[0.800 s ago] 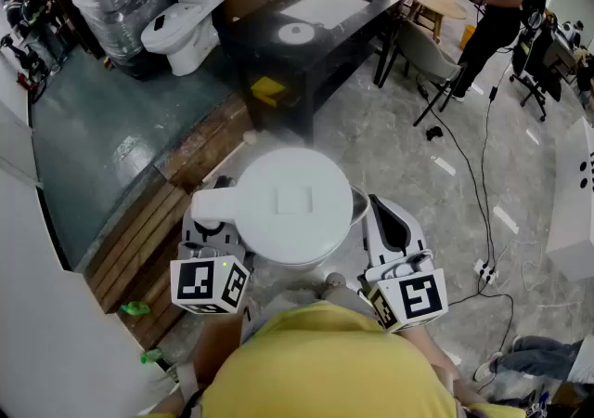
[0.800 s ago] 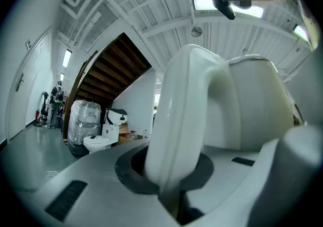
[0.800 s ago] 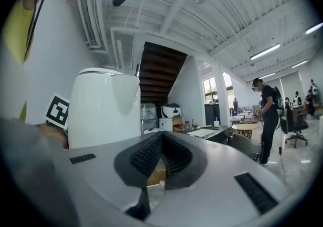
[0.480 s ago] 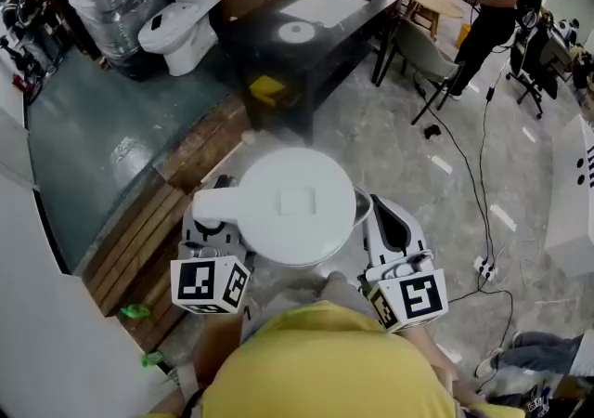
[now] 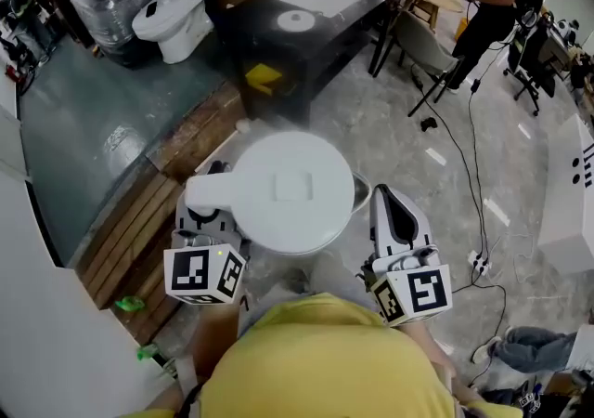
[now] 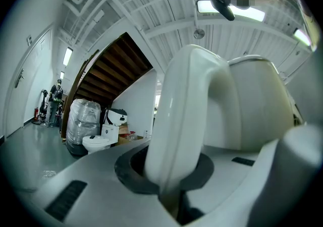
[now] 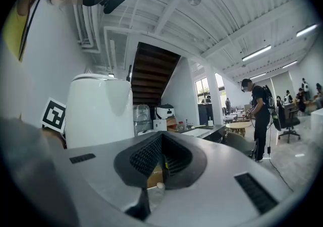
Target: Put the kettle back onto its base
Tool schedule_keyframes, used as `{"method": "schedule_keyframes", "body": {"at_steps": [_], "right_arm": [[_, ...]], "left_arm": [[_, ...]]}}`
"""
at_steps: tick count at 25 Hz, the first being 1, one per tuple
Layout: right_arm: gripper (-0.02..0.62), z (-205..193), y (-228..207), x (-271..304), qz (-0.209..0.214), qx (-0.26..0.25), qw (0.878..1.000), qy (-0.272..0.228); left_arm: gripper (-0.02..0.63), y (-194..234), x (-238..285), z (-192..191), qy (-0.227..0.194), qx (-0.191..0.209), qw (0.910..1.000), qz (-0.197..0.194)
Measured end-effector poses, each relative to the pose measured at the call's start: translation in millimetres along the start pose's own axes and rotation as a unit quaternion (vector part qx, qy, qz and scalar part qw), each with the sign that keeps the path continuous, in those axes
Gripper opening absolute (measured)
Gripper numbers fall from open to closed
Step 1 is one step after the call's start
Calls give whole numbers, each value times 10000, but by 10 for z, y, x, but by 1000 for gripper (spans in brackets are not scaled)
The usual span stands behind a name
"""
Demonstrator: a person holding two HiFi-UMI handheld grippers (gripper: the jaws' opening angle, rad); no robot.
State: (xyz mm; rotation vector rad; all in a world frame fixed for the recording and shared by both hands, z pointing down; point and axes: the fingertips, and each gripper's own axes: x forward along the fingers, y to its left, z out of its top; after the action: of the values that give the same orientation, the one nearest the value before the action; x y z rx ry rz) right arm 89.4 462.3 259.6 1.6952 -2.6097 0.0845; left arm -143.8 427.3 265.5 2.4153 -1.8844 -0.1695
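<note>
Jaws first, please: what have they got?

Item one, left gripper (image 6: 174,190): jaws clamped on the white handle (image 6: 181,120) of the kettle (image 5: 292,189). Item two, right gripper (image 7: 156,170): jaws together, nothing between them, just beside the kettle's other flank and, as far as I can see, not touching it.

Kettle, location?

Held in the air in front of the person's chest, above the floor, well apart from the dark table (image 5: 260,35). One white disc (image 5: 297,20) lies on that table; I take it for the base.

Progress?

Pick-up: done, since the kettle hangs from the left gripper alone. Left to do, by my reckoning: the carry to the table, the lowering onto the disc, the release.

Orientation?

Upright, lid on top; long axis vertical. Handle points to the person's left, into the left gripper. One grey lip (image 5: 360,191) shows at the opposite edge, possibly the spout; I cannot be sure.
</note>
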Motion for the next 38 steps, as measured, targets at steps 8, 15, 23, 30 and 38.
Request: {"method": "schedule_keyframes", "body": {"at_steps": [8,15,23,30,38], "right_arm": [[15,-70,-161,356,104,16,9999,1],[15,-61,-472,933,160,30,9999,10],[15,76,-879,1735,340,46,9994,39],[15,77,-1198,2207,548,79,9984,89],[15,62,-1471,2561,746,83,9972,73]], "left_arm": [[46,57,384,-85,42,4,10000,62],[46,149,982,-87,-8,-36,10000,81],[46,311,1777,-10,-30,10,9997,234],[48,385,2249,-4,-73,10,9989,465],[48,446,2605,-24,-119,-35,9976,685]]}}
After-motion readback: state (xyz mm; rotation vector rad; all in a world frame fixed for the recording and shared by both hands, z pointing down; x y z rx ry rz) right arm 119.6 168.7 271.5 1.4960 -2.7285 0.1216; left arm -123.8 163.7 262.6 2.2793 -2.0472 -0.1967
